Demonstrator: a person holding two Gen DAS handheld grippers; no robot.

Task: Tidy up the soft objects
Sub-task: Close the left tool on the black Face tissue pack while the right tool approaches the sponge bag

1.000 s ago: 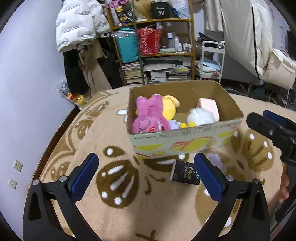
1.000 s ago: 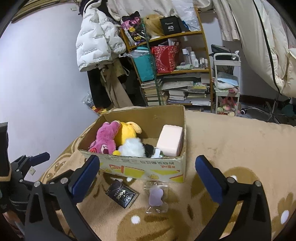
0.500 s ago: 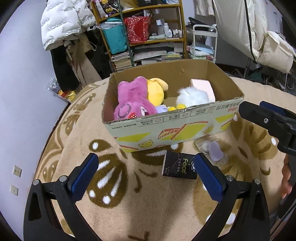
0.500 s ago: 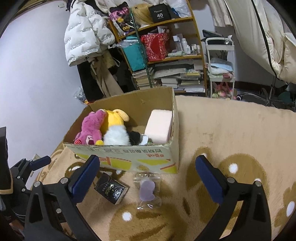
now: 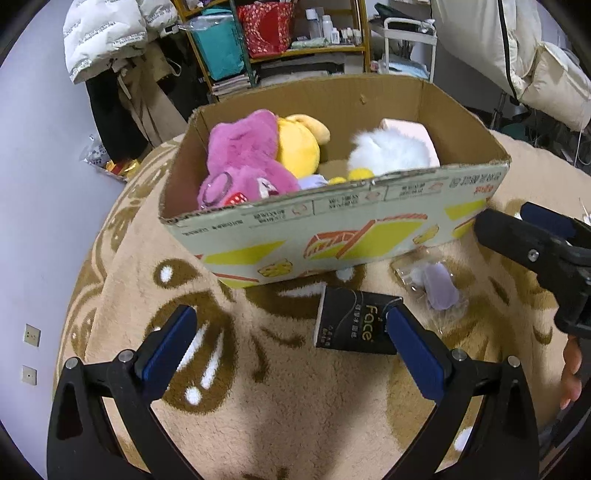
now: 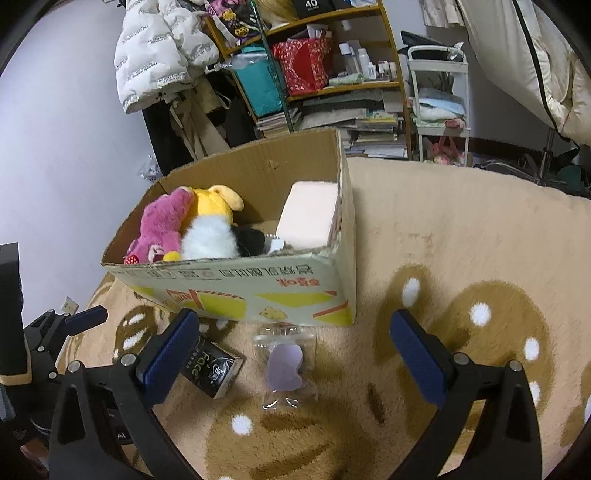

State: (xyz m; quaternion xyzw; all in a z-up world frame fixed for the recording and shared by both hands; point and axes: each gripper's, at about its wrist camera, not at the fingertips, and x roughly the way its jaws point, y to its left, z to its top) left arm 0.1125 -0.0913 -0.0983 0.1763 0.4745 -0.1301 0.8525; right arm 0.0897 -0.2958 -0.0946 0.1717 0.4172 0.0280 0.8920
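The black packet (image 5: 354,325) on the carpet reads "Face"; a black shelf box (image 6: 311,5) reads "40".

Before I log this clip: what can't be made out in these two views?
- Box floor: left view, hidden by the near wall and toys.
- Black plush: right view, mostly behind the white plush; absent in the left view.
- Small print on the black pack: too small in both.
- Purple item in the clear bag: what it is stays unclear.
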